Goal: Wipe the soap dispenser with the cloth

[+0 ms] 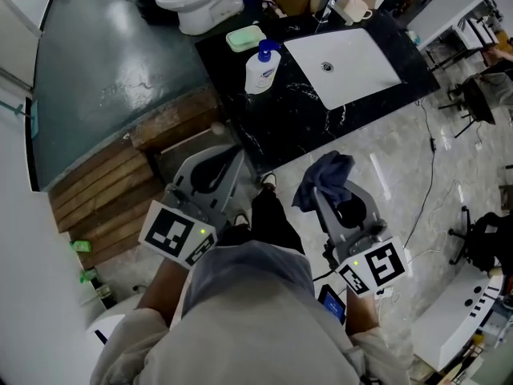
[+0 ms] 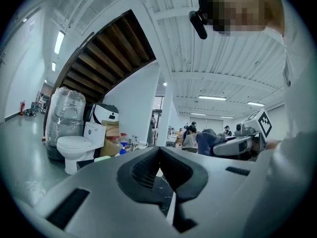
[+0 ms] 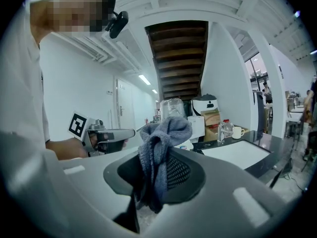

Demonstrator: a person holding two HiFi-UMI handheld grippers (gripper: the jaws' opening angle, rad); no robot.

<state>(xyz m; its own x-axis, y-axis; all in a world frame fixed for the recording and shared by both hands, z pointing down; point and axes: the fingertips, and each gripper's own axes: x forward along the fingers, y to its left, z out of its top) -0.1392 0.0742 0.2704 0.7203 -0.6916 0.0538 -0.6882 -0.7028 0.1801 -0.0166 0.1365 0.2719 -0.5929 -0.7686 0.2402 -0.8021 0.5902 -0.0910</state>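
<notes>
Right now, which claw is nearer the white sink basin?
Right. The right claw, shut on the cloth, is just in front of the basin, short of the counter edge; the left claw, shut and empty, sits farther left, off the counter's corner.

Open counter [image 1: 276, 127] before soap dispenser [image 1: 260, 70]

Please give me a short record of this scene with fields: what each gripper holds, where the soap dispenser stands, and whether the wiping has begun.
left gripper: shut, nothing between its jaws
right gripper: shut on the cloth, blue-grey and bunched
soap dispenser: upright on the black counter, beside the white sink
wiping: not yet begun; the cloth is well apart from the soap dispenser
</notes>
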